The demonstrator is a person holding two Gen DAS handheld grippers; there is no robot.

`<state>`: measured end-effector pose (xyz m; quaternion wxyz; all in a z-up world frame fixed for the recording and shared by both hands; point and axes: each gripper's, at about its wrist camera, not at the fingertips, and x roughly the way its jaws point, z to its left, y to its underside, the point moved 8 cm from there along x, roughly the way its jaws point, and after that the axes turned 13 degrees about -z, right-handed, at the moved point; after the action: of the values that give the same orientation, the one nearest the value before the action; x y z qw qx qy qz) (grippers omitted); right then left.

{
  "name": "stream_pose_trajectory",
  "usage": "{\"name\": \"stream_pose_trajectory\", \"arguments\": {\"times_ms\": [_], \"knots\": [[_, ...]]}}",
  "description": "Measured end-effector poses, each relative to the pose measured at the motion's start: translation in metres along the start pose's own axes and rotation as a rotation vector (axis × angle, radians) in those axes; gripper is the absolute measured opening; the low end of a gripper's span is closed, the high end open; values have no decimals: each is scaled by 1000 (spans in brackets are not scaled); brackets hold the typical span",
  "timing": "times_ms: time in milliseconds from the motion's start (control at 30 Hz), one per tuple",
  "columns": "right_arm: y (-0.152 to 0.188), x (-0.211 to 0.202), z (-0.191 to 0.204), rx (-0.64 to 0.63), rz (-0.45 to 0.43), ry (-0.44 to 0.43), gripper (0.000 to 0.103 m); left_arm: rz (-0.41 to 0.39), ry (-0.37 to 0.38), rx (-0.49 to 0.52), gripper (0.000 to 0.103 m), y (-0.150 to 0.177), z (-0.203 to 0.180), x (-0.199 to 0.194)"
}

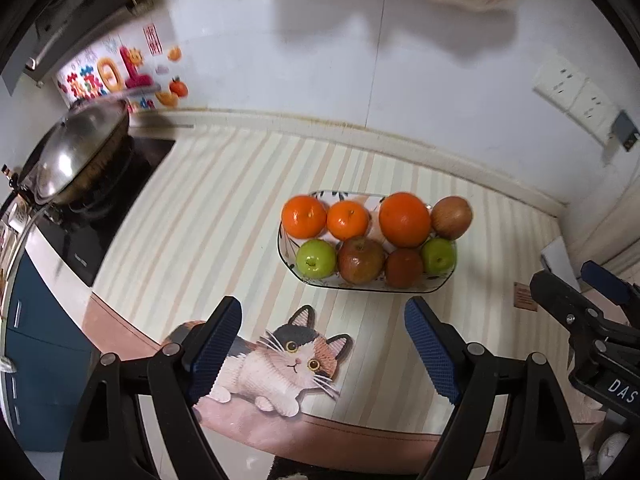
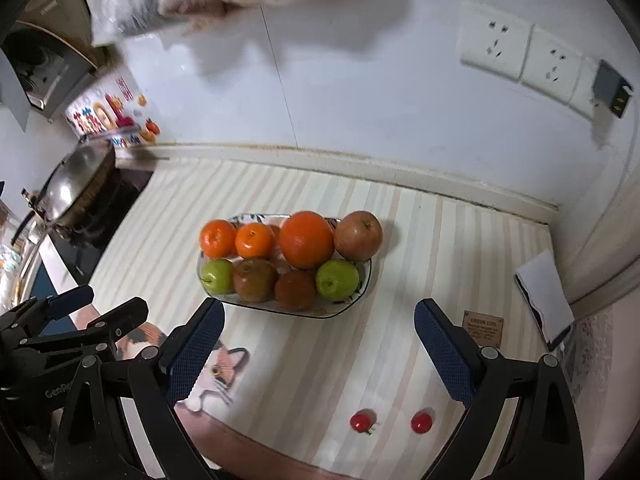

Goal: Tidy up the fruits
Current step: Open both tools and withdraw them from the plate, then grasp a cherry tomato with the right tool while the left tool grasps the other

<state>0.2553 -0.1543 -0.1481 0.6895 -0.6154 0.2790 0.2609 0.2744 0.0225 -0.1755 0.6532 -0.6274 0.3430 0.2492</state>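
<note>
A patterned plate [image 1: 362,287] [image 2: 362,292] on the striped mat holds several fruits: oranges [image 1: 404,219] [image 2: 306,239], green apples [image 1: 316,258] [image 2: 337,279] and reddish-brown apples [image 1: 361,260] [image 2: 358,235]. Two small red cherry tomatoes [image 2: 362,422] [image 2: 421,423] lie on the mat near its front edge. My left gripper [image 1: 324,344] is open and empty, in front of the plate. My right gripper [image 2: 318,344] is open and empty, in front of the plate, above the tomatoes. The right gripper also shows at the right edge of the left wrist view [image 1: 576,300].
A lidded wok [image 1: 76,152] [image 2: 76,184] sits on a black stove at the left. A cat picture [image 1: 280,364] is printed on the mat's front. Wall sockets [image 2: 520,50] are at the back right. A small brown label [image 2: 482,328] and a white card [image 2: 544,296] lie at the right.
</note>
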Motion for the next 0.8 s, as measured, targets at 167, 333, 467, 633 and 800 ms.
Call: {"name": "stream_pose_trajectory", "arguments": {"times_ms": [167, 333, 467, 633, 800], "knots": [[0, -41, 10, 7, -48, 11, 98, -36, 36, 12, 83, 2, 2, -30], [6, -75, 19, 18, -75, 15, 98, -48, 60, 23, 83, 11, 3, -52], [13, -95, 20, 41, -91, 1, 98, -56, 70, 27, 83, 18, 0, -65], [19, -101, 6, 87, -89, -53, 98, -50, 63, 25, 83, 25, -13, -68], [36, -88, -44, 156, -52, -37, 98, -28, 42, 50, 83, 34, -40, -53]]}}
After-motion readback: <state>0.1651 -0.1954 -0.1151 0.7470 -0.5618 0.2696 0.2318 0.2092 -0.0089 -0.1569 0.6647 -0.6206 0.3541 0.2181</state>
